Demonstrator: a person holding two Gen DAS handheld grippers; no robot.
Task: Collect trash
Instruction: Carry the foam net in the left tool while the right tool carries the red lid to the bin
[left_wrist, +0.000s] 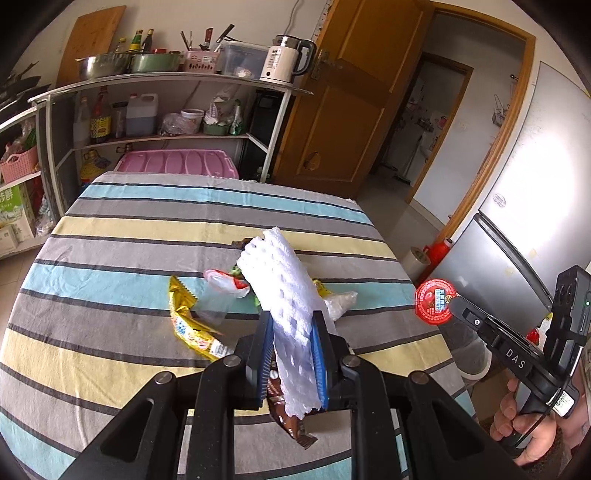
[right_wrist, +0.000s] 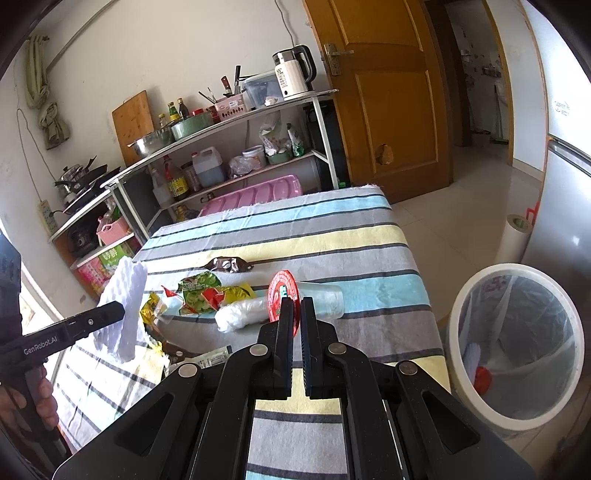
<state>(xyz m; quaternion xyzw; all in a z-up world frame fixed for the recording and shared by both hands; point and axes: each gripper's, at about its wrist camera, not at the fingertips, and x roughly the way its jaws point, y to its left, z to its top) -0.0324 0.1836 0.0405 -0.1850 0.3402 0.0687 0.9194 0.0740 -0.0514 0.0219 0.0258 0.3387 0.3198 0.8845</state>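
Your left gripper (left_wrist: 291, 332) had its fingers closed on the white foam net (left_wrist: 284, 291), which stood up between them toward 12 o'clock, above the striped tablecloth (left_wrist: 129, 229). Your right gripper (right_wrist: 296, 314) pinched the red lid (right_wrist: 282, 295) edge-on at a narrow gap. The lined bin (right_wrist: 517, 347) sat at 3 o'clock.

White foam net (left_wrist: 284, 295) standing tilted above striped tablecloth (left_wrist: 147, 229); red round lid (right_wrist: 282, 301) hanging edge-on; wrappers (right_wrist: 207, 291) lying clustered mid-cloth.
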